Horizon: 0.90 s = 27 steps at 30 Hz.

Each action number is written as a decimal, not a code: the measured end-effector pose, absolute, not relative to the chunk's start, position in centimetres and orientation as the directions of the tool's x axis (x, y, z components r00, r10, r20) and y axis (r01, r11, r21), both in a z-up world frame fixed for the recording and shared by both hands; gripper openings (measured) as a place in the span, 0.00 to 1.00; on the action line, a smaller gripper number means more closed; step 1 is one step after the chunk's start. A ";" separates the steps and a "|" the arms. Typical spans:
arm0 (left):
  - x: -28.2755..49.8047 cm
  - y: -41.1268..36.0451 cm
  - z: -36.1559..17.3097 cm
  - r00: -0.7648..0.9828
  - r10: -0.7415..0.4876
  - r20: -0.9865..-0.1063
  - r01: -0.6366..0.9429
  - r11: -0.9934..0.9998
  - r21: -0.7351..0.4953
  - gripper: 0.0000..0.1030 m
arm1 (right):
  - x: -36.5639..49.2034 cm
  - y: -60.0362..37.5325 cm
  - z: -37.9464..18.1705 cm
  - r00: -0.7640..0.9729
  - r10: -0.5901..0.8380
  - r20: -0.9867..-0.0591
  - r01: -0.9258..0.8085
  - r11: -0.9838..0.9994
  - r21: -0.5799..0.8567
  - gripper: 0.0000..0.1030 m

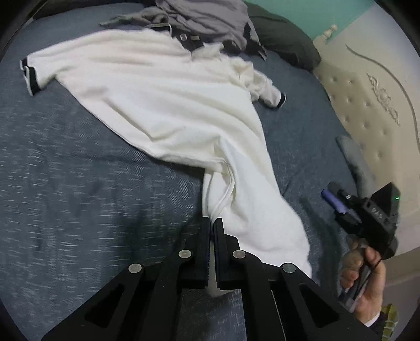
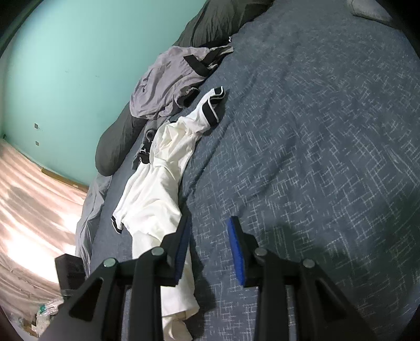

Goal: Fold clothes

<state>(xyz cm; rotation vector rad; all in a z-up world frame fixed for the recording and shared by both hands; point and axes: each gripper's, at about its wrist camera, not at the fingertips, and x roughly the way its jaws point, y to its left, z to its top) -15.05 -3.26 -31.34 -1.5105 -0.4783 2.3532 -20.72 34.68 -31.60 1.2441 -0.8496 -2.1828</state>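
My left gripper (image 1: 213,223) has its jaws pressed together on the bunched hem of the white polo shirt (image 1: 168,97), which lies spread across the blue bedspread (image 1: 65,183), its black-trimmed sleeve (image 1: 30,76) to the far left. A grey garment (image 1: 204,21) lies crumpled beyond the collar. My right gripper (image 2: 208,230) hovers with jaws spread, the shirt just beside its left finger, nothing pinched. A hand (image 1: 365,283) holds it.
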 end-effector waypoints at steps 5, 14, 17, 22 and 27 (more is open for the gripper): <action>-12.9 -8.1 -28.5 -0.460 0.375 -0.805 -0.043 -0.915 -0.402 0.02 | -20.5 33.9 -31.3 -0.461 -0.668 -0.584 0.124 -0.700 0.703 0.30; -10.8 -16.5 -27.8 -0.519 0.226 -0.824 0.120 -0.935 -0.332 0.02 | -19.4 30.3 -31.6 -0.387 -0.650 -0.655 0.177 -0.749 0.639 0.34; -10.7 -18.5 -28.3 -0.522 0.190 -0.831 0.152 -0.938 -0.311 0.02 | -18.7 28.8 -31.2 -0.368 -0.658 -0.657 0.208 -0.747 0.631 0.34; -9.2 -21.9 -28.1 -0.524 0.157 -0.837 0.187 -0.938 -0.293 0.02 | -17.3 25.6 -30.8 -0.326 -0.662 -0.675 0.272 -0.750 0.603 0.34; -9.4 -23.8 -28.0 -0.528 0.143 -0.837 0.205 -0.935 -0.289 0.02 | -15.5 21.5 -31.5 -0.235 -0.673 -0.701 0.337 -0.733 0.591 0.35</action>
